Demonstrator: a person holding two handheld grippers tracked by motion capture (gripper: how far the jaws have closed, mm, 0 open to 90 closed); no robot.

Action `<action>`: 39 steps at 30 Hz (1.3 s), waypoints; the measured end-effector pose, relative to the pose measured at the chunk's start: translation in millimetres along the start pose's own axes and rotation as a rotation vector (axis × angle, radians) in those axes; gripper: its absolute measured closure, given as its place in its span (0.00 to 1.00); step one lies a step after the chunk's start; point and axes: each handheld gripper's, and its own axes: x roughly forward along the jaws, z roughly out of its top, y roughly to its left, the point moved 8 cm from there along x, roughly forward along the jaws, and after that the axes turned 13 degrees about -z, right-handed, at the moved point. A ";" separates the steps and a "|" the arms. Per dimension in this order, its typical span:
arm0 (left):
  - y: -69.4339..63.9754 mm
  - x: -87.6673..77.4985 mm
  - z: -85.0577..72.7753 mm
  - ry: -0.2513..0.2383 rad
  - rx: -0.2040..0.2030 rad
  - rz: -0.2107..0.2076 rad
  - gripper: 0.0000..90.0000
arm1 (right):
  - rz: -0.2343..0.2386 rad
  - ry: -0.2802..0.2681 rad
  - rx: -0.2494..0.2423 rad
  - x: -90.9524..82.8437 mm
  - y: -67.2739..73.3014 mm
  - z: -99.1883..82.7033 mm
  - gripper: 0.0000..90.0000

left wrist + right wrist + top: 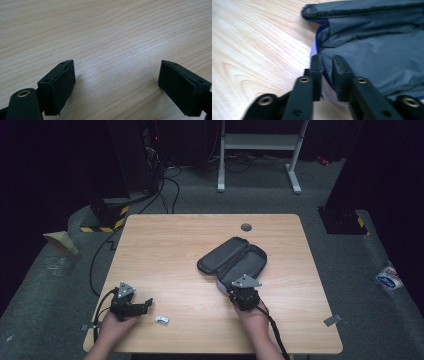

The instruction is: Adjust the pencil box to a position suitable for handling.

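A dark grey zip case (232,257) lies open in the right middle of the wooden table (170,250). My right gripper (236,287) stands at the case's near end. In the right gripper view its jaws are pressed together on the case (372,45) at the blue-zipped rim, my right gripper (327,67) shut on that edge. A pale layer (313,51) shows under the rim. My left gripper (147,304) rests low at the table's near left, pointing right. In the left gripper view my left gripper (117,85) is open over bare wood.
A small white item (161,319) lies on the table just right of the left gripper. A grey round cable port (246,227) sits near the far edge. Beyond the table are a white desk frame (260,150), cables and dark equipment on the carpet.
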 end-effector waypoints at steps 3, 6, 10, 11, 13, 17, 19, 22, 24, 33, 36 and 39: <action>0.1 -0.2 -0.1 0.000 0.001 0.000 0.16 | 0.017 -0.018 -0.015 -4.1 10.7 -1.0 0.96; 0.0 -0.2 -0.1 0.000 0.000 0.001 0.16 | 0.033 -0.033 -0.025 -9.8 22.6 -0.4 0.96; -0.2 -1.2 -0.9 0.003 0.001 0.001 0.17 | 0.047 -0.042 -0.029 -11.6 33.9 -0.2 0.96; -0.2 -1.3 -1.0 0.003 0.001 0.000 0.17 | 0.062 -0.057 -0.030 -13.3 43.2 2.0 0.96; -0.1 -1.1 -0.8 0.001 0.001 0.001 0.17 | 0.086 -0.073 -0.024 -16.6 50.1 4.6 0.87; 0.2 0.2 0.4 -0.002 0.000 0.000 0.17 | 0.098 -0.108 0.008 -30.4 43.7 10.0 0.73; 0.1 0.3 0.3 -0.003 -0.002 -0.001 0.17 | 0.049 -0.127 0.015 -36.5 27.0 11.6 0.68; 0.0 0.3 0.3 -0.003 -0.002 -0.001 0.17 | -0.048 -0.116 0.052 -40.5 -14.1 8.9 0.65; 0.4 0.0 0.3 -0.001 0.004 0.000 0.17 | -0.113 -0.098 0.078 -39.9 -43.0 4.5 0.65; -0.1 -0.2 -0.1 0.000 0.001 -0.001 0.17 | -0.280 0.008 0.133 -14.8 -129.5 -2.0 0.66; -0.1 -0.2 -0.1 0.000 0.001 -0.001 0.17 | -0.267 0.032 0.154 -3.4 -134.3 -3.1 0.68; 0.1 -0.3 -0.1 0.000 0.003 -0.001 0.17 | -0.248 0.039 0.172 2.6 -134.7 -4.0 0.74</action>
